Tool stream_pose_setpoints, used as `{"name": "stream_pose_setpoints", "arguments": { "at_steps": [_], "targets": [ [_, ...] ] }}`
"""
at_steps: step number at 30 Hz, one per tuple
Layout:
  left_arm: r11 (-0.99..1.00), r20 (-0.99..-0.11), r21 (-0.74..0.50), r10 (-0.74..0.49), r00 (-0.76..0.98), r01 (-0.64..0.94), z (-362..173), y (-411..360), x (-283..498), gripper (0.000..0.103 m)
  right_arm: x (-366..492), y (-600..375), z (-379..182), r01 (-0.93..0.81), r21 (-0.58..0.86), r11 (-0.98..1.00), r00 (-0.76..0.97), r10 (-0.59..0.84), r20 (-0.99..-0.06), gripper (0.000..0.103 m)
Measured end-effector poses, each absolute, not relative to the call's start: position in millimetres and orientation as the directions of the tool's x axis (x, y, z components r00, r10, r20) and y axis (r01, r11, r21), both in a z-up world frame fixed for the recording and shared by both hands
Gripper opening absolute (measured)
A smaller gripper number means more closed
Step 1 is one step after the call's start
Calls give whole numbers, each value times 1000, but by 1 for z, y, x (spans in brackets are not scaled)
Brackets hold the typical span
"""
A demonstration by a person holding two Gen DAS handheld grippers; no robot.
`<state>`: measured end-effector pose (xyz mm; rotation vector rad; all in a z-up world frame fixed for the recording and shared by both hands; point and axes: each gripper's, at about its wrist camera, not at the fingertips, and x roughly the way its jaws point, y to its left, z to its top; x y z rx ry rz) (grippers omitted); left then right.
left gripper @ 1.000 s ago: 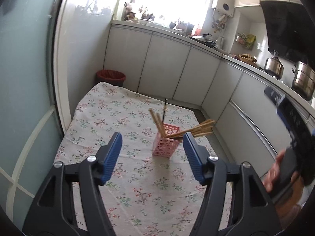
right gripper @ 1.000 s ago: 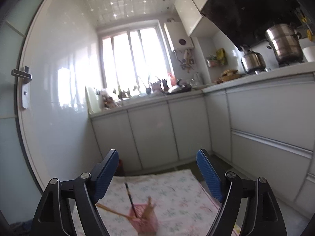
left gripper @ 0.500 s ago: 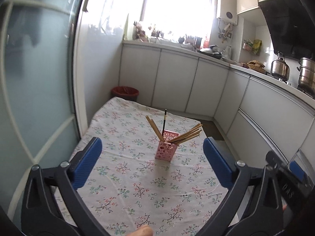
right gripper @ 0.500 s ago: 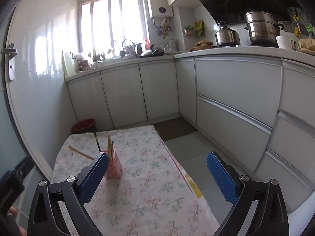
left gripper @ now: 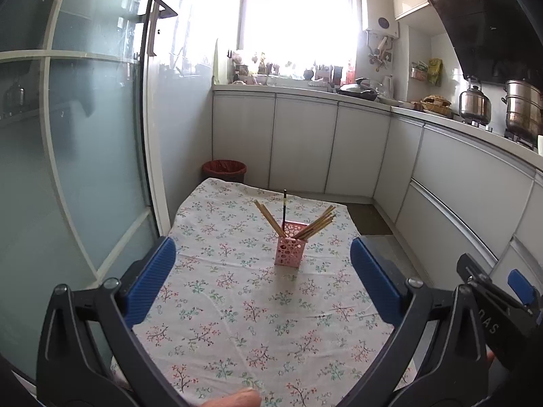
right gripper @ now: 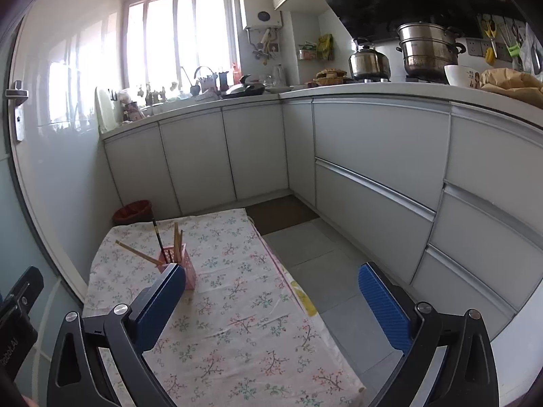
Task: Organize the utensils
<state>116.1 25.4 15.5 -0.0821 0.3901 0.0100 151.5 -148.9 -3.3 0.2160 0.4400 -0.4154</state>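
A pink perforated holder [left gripper: 289, 248] stands upright on the floral tablecloth [left gripper: 237, 305], with several wooden chopsticks [left gripper: 315, 225] and one black chopstick [left gripper: 284, 207] sticking out of it. It also shows in the right wrist view [right gripper: 185, 264], partly behind my left finger. My left gripper [left gripper: 263, 278] is open and empty, held back from the holder. My right gripper [right gripper: 271, 302] is open and empty, over the table's right edge. The right gripper's body [left gripper: 492, 308] shows at the lower right of the left wrist view.
A glass sliding door [left gripper: 68, 169] runs along the table's left side. White cabinets [right gripper: 373, 176] line the back and right walls. A red bin [left gripper: 224, 169] stands beyond the table's far end. Grey floor [right gripper: 315, 257] lies right of the table. Pots [right gripper: 427, 51] sit on the counter.
Both grippers have drawn back and away from the holder, and their jaws have opened wide. The holder and chopsticks have not moved.
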Motion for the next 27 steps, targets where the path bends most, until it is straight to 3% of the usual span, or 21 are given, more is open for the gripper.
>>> {"name": "stream_pose_setpoints", "arguments": {
  "at_steps": [27],
  "targets": [
    [998, -412, -60, 4, 911, -31, 14, 25, 96, 102, 116, -134, 13, 413, 102, 905, 835, -331, -441, 103]
  ]
}}
